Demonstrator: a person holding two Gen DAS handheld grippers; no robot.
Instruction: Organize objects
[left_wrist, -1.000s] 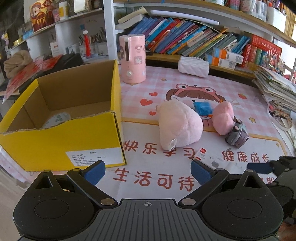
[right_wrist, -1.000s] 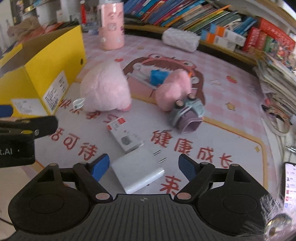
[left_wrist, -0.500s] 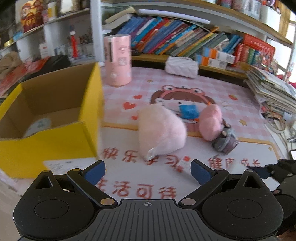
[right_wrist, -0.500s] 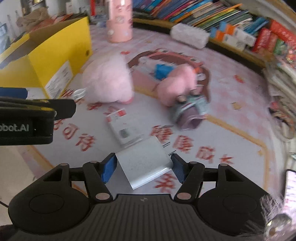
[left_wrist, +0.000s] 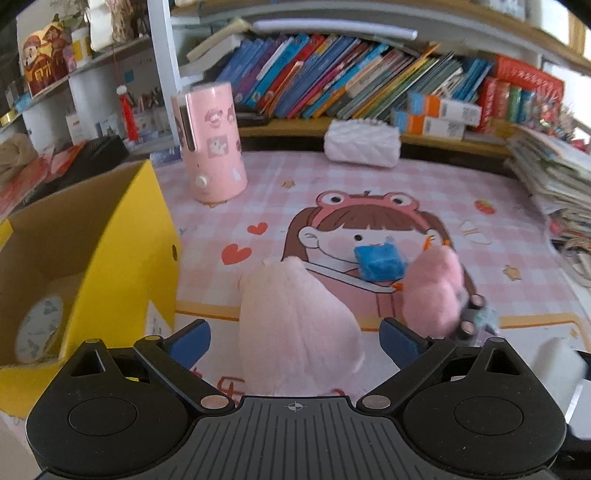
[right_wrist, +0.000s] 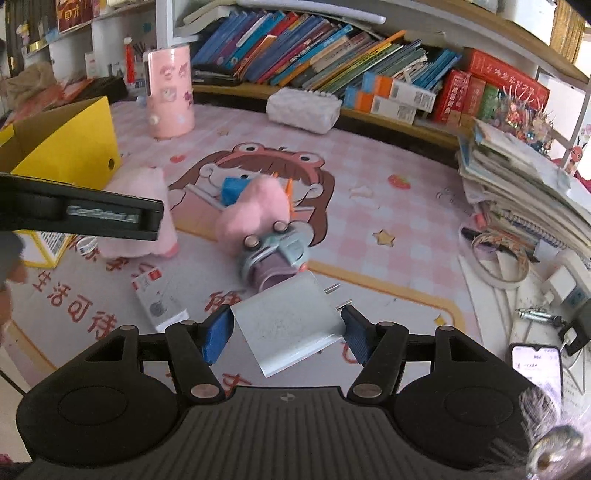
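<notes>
The right gripper (right_wrist: 286, 334) has its jaws clamped on the white charger block (right_wrist: 290, 325), lifted off the counter (right_wrist: 406, 229); a level carry to the yellow box (right_wrist: 70, 144) should keep the slick block from slipping. The left gripper (left_wrist: 295, 338) has its jaws apart around the large pink plush (left_wrist: 295, 325), not pressing it; it should bite deep into the soft body.
</notes>
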